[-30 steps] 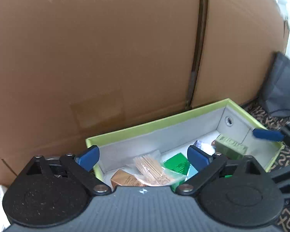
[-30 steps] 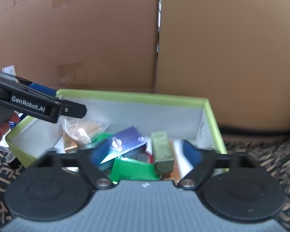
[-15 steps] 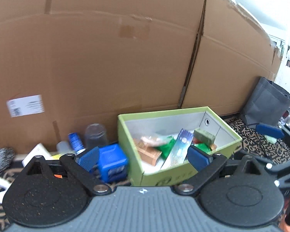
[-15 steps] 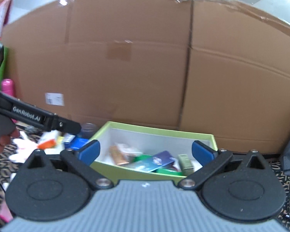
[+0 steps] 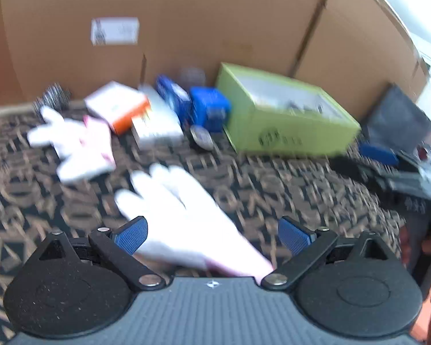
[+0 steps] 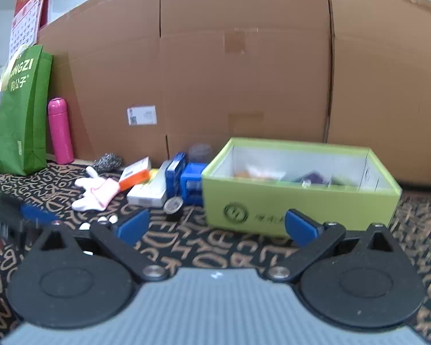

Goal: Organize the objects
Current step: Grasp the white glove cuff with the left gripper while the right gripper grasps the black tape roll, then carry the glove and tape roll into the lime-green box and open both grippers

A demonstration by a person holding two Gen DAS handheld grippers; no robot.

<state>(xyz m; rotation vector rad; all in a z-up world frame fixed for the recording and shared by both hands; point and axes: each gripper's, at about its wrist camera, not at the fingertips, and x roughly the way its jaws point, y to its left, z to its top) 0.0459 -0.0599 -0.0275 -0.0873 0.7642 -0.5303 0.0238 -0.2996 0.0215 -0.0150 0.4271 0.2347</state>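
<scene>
The white glove (image 5: pixel 181 215) lies on the patterned cloth (image 5: pixel 287 189) directly between the spread-wide fingers of the left gripper (image 5: pixel 211 234), its long axis running forward-left, while the right gripper (image 6: pixel 215 227), likewise wide and empty, sits farther off.

Black linkage arms, silver screws, blue ribbed fingers (image 5: pixel 130 235), grey ridged body.

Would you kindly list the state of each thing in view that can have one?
left hand-held gripper: open, empty, over the near white glove.
right hand-held gripper: open, empty.
green box: lidless, holding several items.
far white glove: lying flat on the mat.
pink bottle: upright, capped.
green bag: standing upright.
</scene>
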